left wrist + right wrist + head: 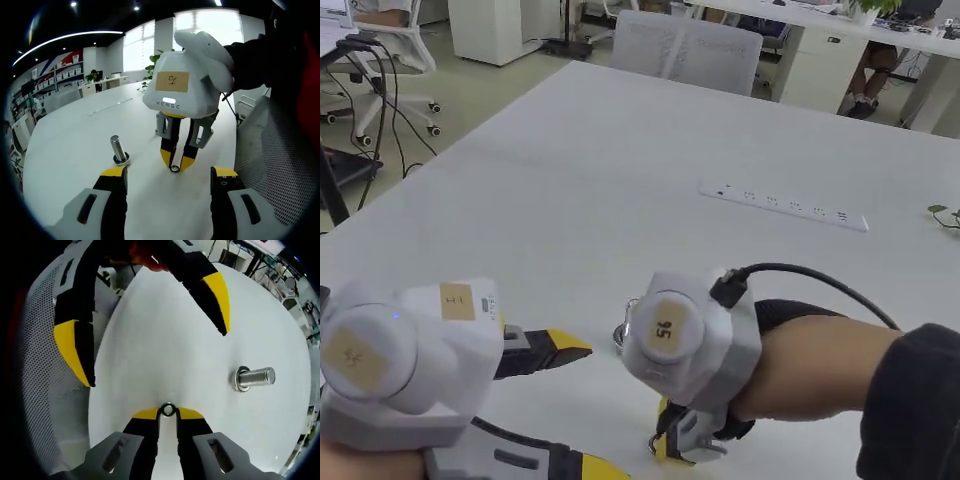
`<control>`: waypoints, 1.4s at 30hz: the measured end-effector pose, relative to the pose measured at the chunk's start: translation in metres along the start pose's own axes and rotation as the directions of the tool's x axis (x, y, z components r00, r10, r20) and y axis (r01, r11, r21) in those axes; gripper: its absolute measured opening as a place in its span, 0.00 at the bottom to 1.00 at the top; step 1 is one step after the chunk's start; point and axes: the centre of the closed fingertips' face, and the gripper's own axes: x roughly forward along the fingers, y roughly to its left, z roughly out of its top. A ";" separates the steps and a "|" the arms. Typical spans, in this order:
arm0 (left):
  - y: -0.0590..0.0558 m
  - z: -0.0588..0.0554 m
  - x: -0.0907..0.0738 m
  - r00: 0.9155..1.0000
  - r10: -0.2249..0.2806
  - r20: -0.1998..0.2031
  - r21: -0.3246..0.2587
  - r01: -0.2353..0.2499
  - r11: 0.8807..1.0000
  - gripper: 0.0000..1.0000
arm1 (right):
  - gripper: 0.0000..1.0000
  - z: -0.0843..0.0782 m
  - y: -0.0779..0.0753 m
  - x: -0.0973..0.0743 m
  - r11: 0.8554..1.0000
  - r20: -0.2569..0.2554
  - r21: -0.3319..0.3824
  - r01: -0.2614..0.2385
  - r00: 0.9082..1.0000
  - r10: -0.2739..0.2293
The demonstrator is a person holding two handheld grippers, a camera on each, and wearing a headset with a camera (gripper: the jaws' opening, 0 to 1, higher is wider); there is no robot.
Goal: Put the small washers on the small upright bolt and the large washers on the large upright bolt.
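- Head view: on the white surface, the left gripper sits at the lower left. Its yellow-tipped jaws are spread wide with nothing between them. The right gripper points downward at lower centre, and its own body hides the jaw gap here.
- Left gripper view: at frame centre the right gripper's jaws are nipped together on a small washer, at or just above the surface. An upright bolt stands left of it, near but apart, with a ring or flange at its foot. Whether this is the small or the large bolt cannot be told.
- Right gripper view: at the bottom of the frame the almost-closed jaws pinch the washer by its rim, leaving the hole open. The bolt lies at the right.
- Handling: the washer is probably light, stiff, thin and smooth, so it may slip or twist. A rim hold that keeps the hole free suits dropping it over the thread.
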 end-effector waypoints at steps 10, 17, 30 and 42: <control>0.000 0.000 0.000 1.000 0.001 -0.002 0.001 -0.001 1.000 0.67 | 0.15 0.001 0.001 0.001 1.000 -0.035 -0.027 0.005 0.999 -0.006; 0.000 0.000 0.001 1.000 -0.002 -0.005 0.002 0.002 1.000 0.67 | 0.15 0.001 0.001 0.001 0.998 -0.073 -0.069 0.013 0.997 -0.018; 0.001 0.000 0.000 1.000 0.000 -0.009 0.003 0.000 1.000 0.67 | 0.15 0.000 0.000 0.000 1.000 -0.063 -0.027 -0.005 0.998 0.003; 0.001 0.001 -0.001 1.000 0.003 -0.005 0.005 -0.003 1.000 0.67 | 0.14 -0.014 -0.003 -0.004 0.998 0.004 0.051 -0.030 1.000 0.030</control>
